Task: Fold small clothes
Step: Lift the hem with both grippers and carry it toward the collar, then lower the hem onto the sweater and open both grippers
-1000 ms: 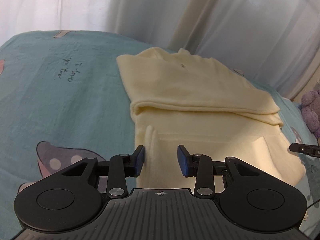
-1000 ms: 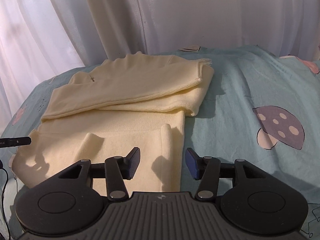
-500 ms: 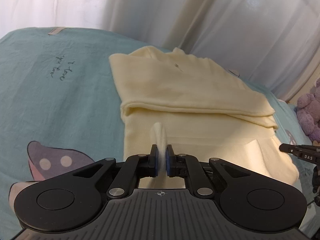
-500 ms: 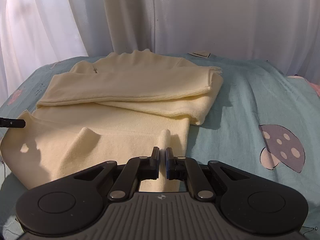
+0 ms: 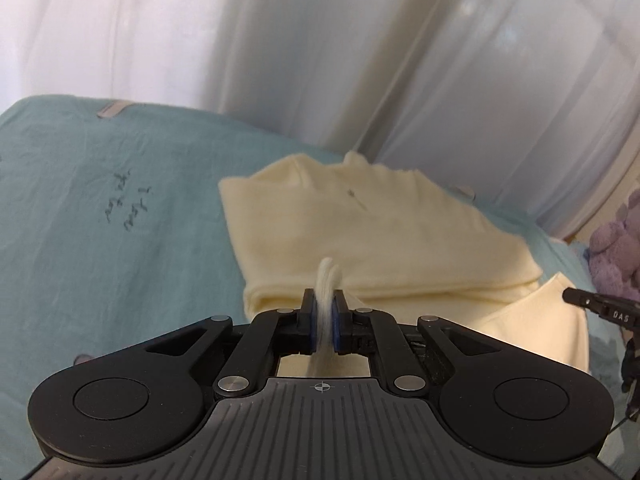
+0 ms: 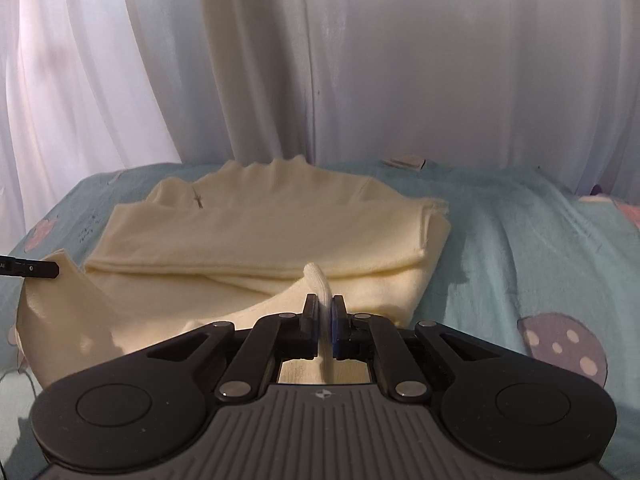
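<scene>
Left gripper [image 5: 325,322]: clenched tight on a pinch of the cream sweater [image 5: 372,224], a small tuft of knit poking up between the blue pads; its tip also shows at the far left edge of the right wrist view, just beside the raised corner of the hem.
Sweater, left side: the near hem is lifted off the bedsheet [image 5: 100,216] at this gripper; the rest lies ahead of it, spread away toward the curtain [image 5: 360,60].
Sweater, middle: between the two grippers the bottom edge sags in a curve, raised at both ends.
Right gripper [image 6: 325,322]: clamped on the other near corner of the sweater [image 6: 280,220], cloth bunched between its pads and rising above them.
Sweater, right side: its folded edge ends short of the mushroom print [image 6: 560,344] on the sheet.
Containers: I can't make out any here; the sweater lies straight on the teal bedsheet.
Look of the sweater: pale cream knit, sleeves folded across the body in a thick band, ribbed collar at the far end, a small dark mark near the neck.
Far right, left wrist view: a purple plush toy [image 5: 612,248] beside the bed's edge.
</scene>
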The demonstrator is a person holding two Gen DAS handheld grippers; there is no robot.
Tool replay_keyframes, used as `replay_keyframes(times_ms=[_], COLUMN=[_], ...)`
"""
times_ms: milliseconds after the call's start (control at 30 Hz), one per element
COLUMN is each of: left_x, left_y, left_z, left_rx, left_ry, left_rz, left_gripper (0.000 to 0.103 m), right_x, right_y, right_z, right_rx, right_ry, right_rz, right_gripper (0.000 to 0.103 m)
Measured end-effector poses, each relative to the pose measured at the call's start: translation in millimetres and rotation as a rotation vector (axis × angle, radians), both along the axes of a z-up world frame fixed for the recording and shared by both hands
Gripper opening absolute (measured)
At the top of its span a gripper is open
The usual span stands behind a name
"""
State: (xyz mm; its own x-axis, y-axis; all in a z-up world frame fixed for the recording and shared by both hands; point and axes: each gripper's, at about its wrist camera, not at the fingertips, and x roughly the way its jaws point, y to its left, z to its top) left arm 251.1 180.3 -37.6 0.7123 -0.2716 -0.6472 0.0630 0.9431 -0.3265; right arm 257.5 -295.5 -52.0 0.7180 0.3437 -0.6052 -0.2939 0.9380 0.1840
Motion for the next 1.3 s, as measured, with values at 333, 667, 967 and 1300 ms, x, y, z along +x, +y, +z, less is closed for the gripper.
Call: replay_keyframes(times_ms=[333,667,967,1300], left_x=[102,93,102,171], left_y=[3,-4,-4,-26], left_z=[-35,-52,16,-7], left_rx=[0.002,0.031,0.059,0.180], left_ry=[0.079,0.084,-0.088,-0.037], left_rz=[0.069,-0.003,0.049,0.222], left_gripper=[0.010,0.016,0.009,0.023], right_x=[112,119,117,181], right_y=[11,17,32,66], right_z=[-15,-43,8,-2], right_rx=[0.020,-0.009,-0.089,-0.193], right_ry=[0.037,0.111,-0.125,-0.214], right_rz=[-0.099,-0.047,-0.088,-0.269], right_gripper=[0.005,0.010,0.005,0.011])
